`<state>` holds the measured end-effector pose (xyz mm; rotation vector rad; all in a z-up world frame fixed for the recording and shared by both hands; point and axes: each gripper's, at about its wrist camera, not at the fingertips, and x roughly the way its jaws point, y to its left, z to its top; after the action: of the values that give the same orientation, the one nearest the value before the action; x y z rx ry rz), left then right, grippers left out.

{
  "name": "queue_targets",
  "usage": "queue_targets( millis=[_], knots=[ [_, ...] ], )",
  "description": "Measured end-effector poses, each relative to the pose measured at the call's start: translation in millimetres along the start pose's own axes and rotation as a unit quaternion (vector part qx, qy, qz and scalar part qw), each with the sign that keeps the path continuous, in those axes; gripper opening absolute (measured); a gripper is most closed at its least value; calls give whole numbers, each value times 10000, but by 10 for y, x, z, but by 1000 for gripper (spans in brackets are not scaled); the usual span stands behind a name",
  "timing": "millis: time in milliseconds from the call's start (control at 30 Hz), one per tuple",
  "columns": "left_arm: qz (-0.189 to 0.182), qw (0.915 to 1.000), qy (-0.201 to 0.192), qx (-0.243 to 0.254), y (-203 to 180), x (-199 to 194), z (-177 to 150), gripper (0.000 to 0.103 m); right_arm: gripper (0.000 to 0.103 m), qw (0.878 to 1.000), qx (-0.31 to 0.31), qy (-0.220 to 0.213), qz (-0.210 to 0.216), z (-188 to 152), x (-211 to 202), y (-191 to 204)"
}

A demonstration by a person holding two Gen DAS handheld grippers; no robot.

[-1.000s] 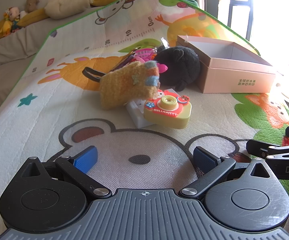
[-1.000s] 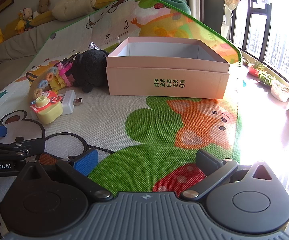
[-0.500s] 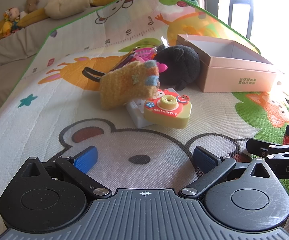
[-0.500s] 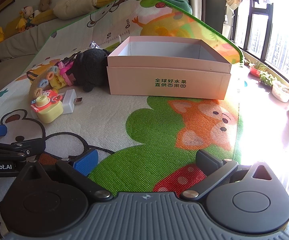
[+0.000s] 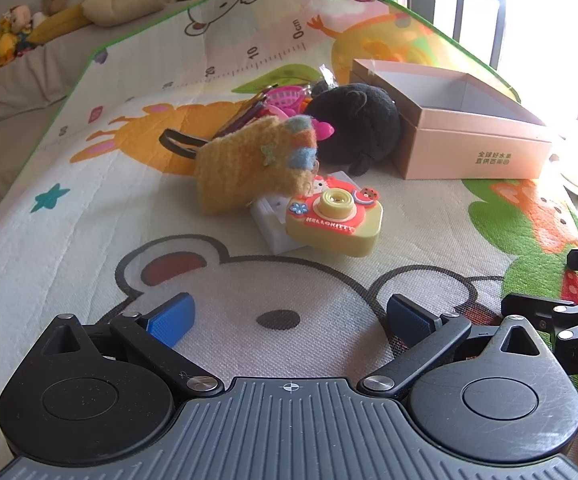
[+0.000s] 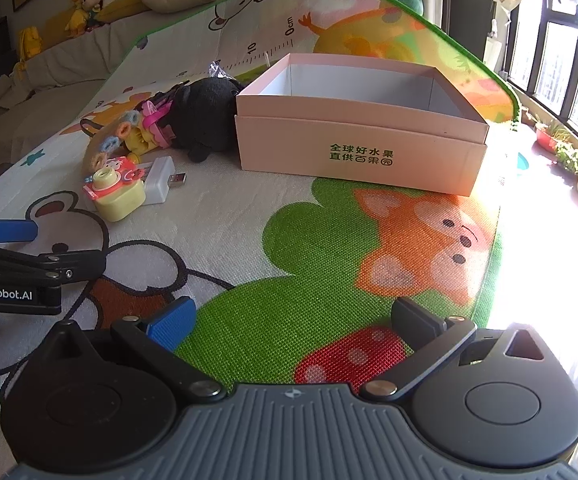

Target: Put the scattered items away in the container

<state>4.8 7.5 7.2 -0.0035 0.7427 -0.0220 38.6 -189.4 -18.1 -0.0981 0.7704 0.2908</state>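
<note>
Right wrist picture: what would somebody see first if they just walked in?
Probably the big pink box, open and empty inside, sitting on the cartoon play mat. Just left of it lies a heap of toys: a black plush right against the box, and nearer, a yellow toy camera leaning on a white USB plug. Both grippers hover open, holding nothing.

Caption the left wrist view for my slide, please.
Open left gripper faces toy camera, yellow pouch and pink box.
</note>
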Motion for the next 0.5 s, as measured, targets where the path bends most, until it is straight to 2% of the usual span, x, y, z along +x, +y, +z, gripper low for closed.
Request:
queue_targets(
  millis=[133, 233, 300, 433, 500],
  knots=[
    [72, 9998, -50, -198, 141, -50, -12, 103, 103, 9999, -92, -75, 29, -15, -4, 4],
    [79, 9997, -74, -216, 227, -124, 0, 103, 103, 9996, -164, -31, 221, 37, -1, 11],
    [96, 9996, -195, -175, 263, -198, 27, 103, 103, 9986, -239, -251, 408, 81, -39, 94],
    [174, 9976, -545, -402, 434, -366, 143, 103, 102, 9890, -1026, -824, 676, 246, -54, 509],
    [278, 9954, -702, -584, 541, -425, 190, 103, 90, 9806, -1514, -1015, 715, 339, 9, 753]
  ],
)
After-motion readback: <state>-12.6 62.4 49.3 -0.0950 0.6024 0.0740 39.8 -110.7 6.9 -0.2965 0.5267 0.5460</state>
